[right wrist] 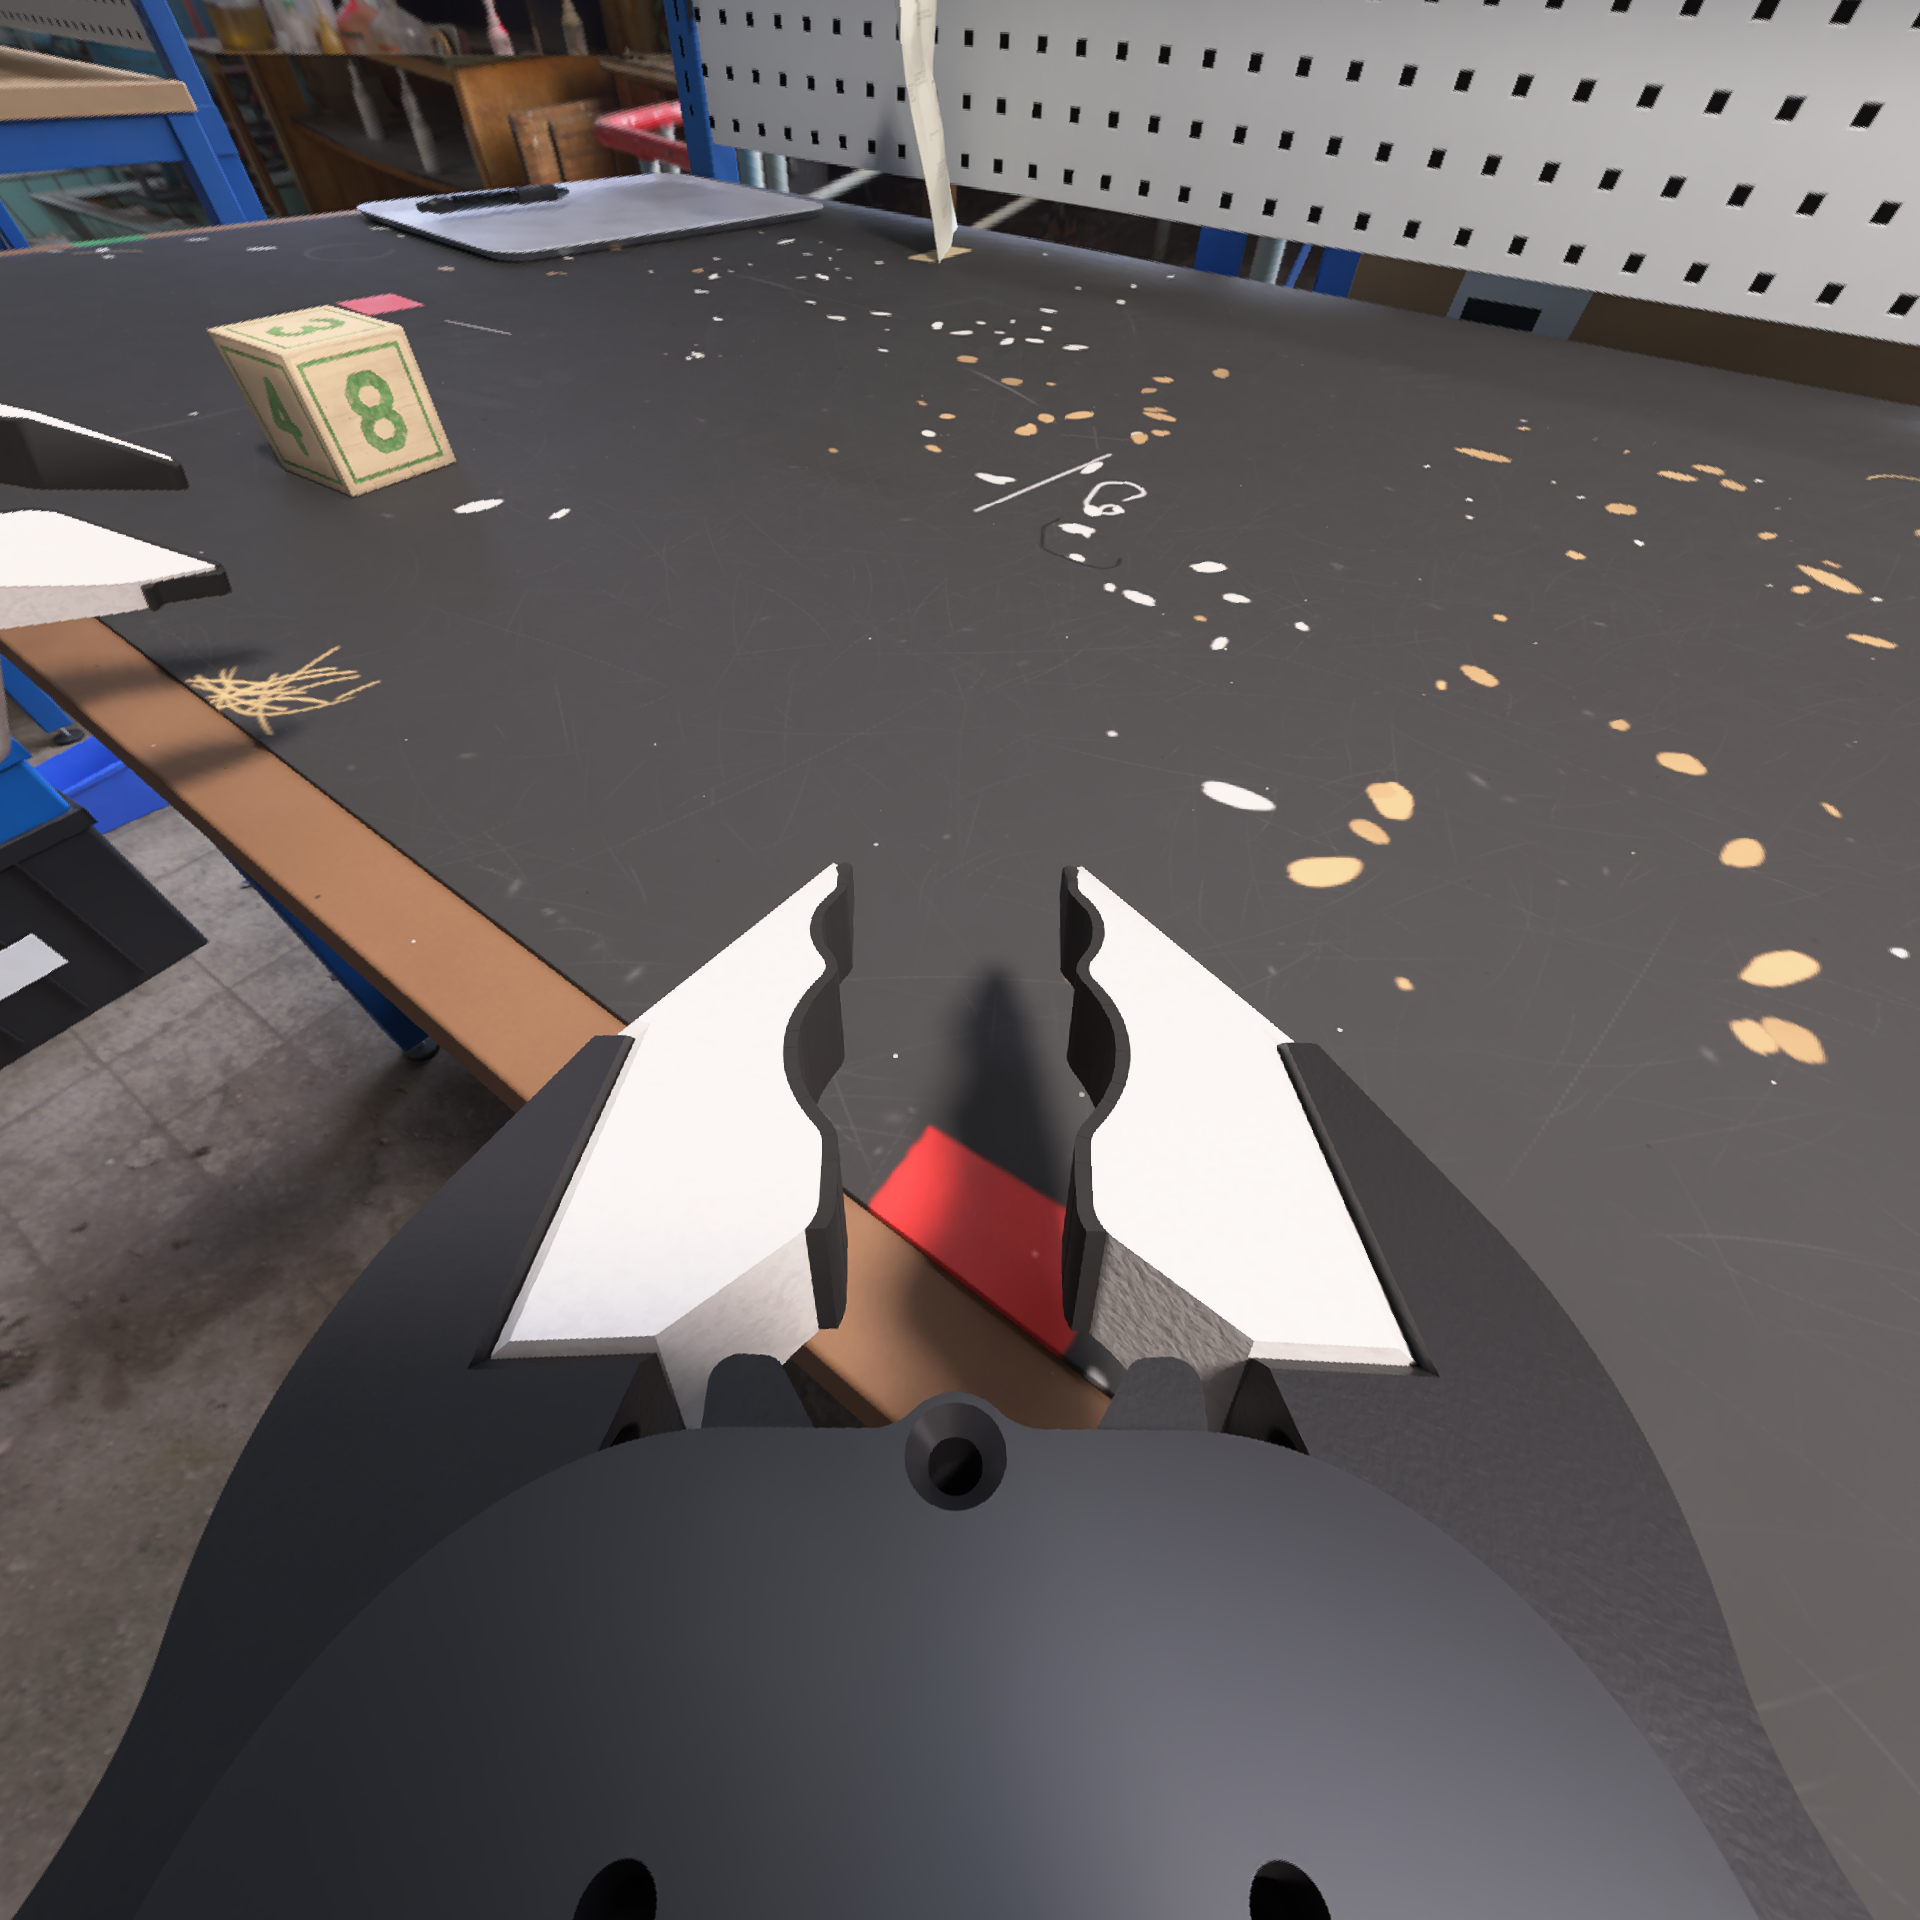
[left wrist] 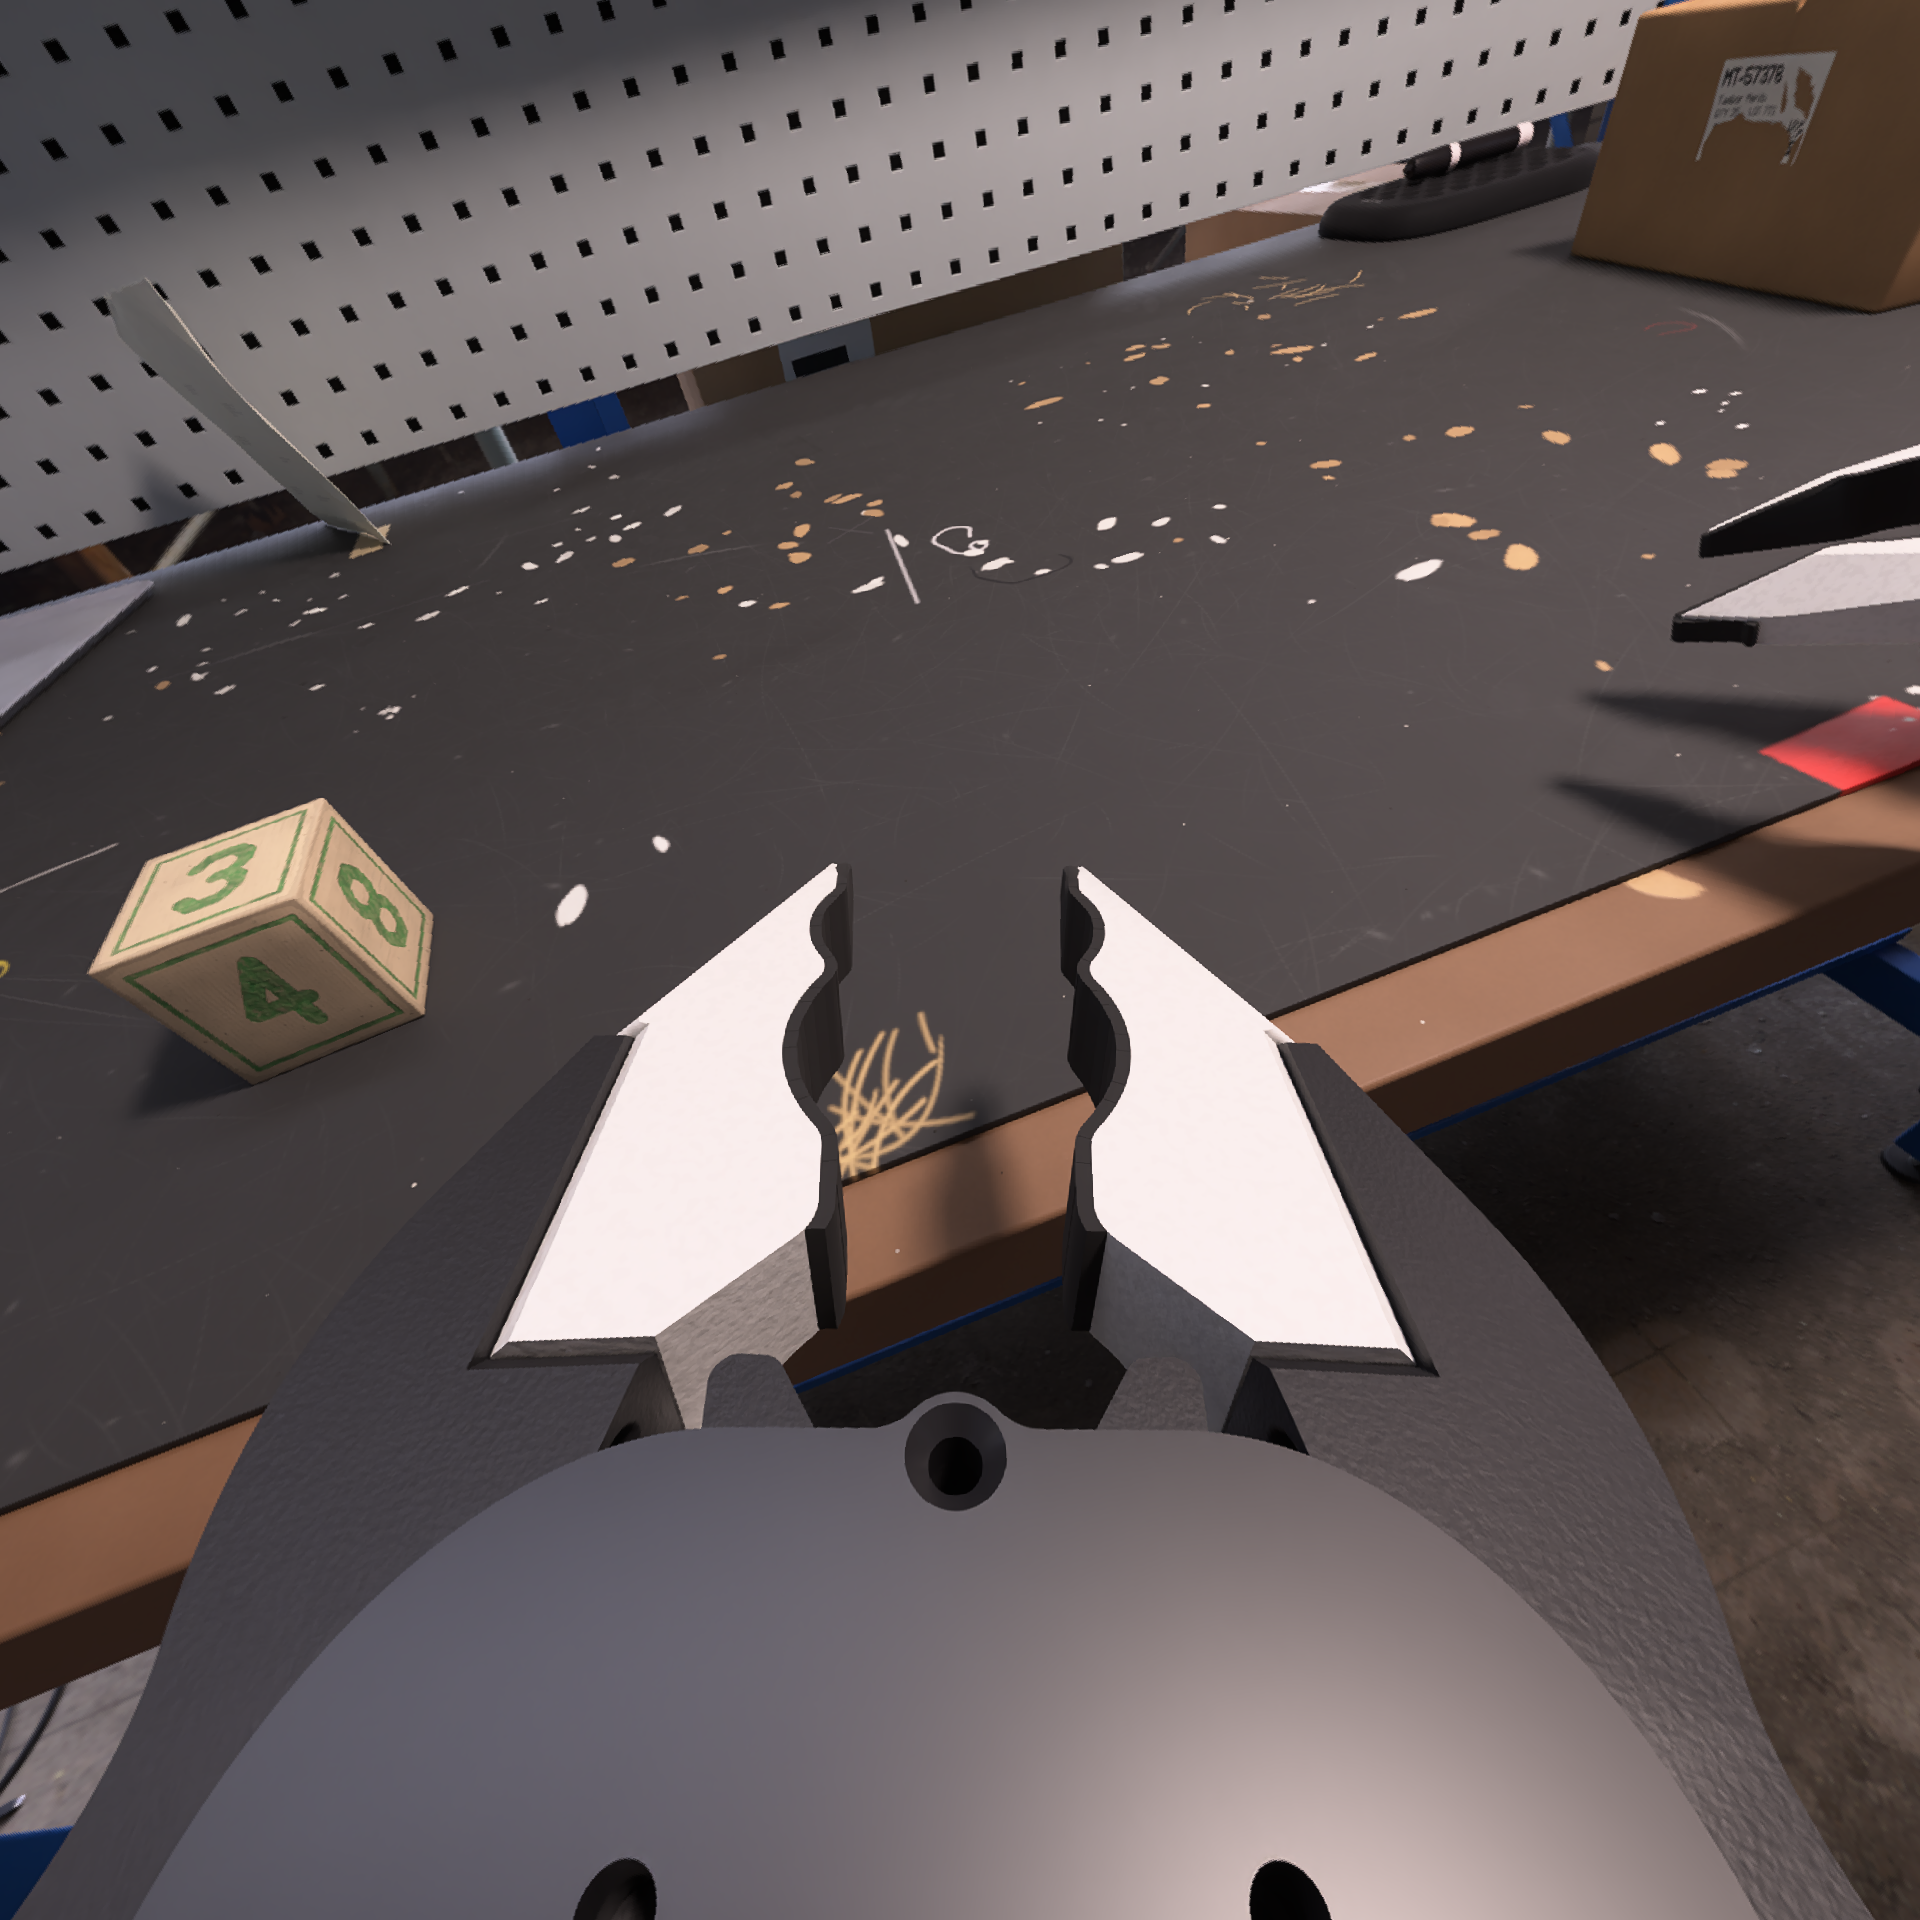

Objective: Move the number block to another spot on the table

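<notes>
The number block (left wrist: 265, 940) is a pale wooden cube with green digits. It rests on the dark table (left wrist: 1039, 727), to the left of my left gripper (left wrist: 956, 883) and apart from it. My left gripper is open and empty, above the table's front edge. In the right wrist view the block (right wrist: 332, 395) lies far off at the upper left. My right gripper (right wrist: 956, 883) is open and empty, above the front edge and a red patch (right wrist: 971, 1216). Each gripper's fingertips show at the edge of the other's view: the right one's fingertips (left wrist: 1808, 561), the left one's fingertips (right wrist: 94, 561).
A white pegboard (left wrist: 727, 187) runs along the back of the table. A cardboard box (left wrist: 1756, 156) and a black pad (left wrist: 1455, 192) stand at the far right. A grey tray (right wrist: 592, 213) lies at the far left. A small pink patch (right wrist: 379, 303) lies behind the block.
</notes>
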### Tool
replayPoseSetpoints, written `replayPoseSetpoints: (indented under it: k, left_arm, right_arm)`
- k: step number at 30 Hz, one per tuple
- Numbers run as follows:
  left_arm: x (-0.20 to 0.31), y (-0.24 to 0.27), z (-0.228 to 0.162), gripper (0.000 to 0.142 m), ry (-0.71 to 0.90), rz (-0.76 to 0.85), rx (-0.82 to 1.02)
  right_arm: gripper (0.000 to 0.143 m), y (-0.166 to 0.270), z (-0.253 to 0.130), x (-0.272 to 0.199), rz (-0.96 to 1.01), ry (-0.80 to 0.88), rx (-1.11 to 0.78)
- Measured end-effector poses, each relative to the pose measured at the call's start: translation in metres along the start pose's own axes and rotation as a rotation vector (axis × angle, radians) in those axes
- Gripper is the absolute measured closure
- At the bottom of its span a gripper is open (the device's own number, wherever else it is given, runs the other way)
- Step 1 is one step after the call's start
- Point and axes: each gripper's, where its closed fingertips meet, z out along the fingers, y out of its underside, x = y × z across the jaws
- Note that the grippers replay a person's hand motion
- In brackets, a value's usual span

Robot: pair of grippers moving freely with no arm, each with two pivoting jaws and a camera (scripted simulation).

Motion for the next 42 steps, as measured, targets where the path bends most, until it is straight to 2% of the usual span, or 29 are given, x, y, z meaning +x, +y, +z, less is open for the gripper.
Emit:
replayPoseSetpoints:
  k: [15,19,20,25,29,32,35,42]
  left_arm:
    - [-0.005,0.007,0.004,0.099,0.011,-0.007,-0.05]
    - [-0.049,0.002,0.006,0.098,-0.134,-0.015,-0.093]
    - [-0.067,0.004,0.008,0.095,-0.167,-0.055,-0.134]
    - [-0.156,0.034,0.035,0.061,-0.277,-0.233,-0.348]
    - [-0.193,0.06,0.054,0.054,-0.323,-0.279,-0.441]
    - [-0.2,0.064,0.064,0.055,-0.302,-0.321,-0.466]
    - [-0.198,0.064,0.066,0.08,-0.287,-0.333,-0.469]
    - [-0.163,0.051,0.04,0.082,-0.182,-0.305,-0.439]
  right_arm:
    - [0.103,-0.001,-0.001,0.0,-0.02,0.008,-0.001]
    - [0.104,-0.003,-0.003,0.0,-0.011,0.008,0.003]
    - [0.104,-0.004,-0.004,-0.001,-0.01,0.006,0.004]
    - [0.105,-0.007,-0.005,-0.009,-0.035,-0.011,0.008]
    - [0.106,-0.01,-0.008,-0.014,-0.069,-0.01,0.016]
    - [0.107,-0.011,-0.008,-0.017,-0.08,-0.017,0.018]
    - [0.108,-0.007,-0.007,-0.018,-0.084,-0.02,0.004]
    - [0.11,-0.015,-0.013,-0.018,-0.096,-0.016,0.024]
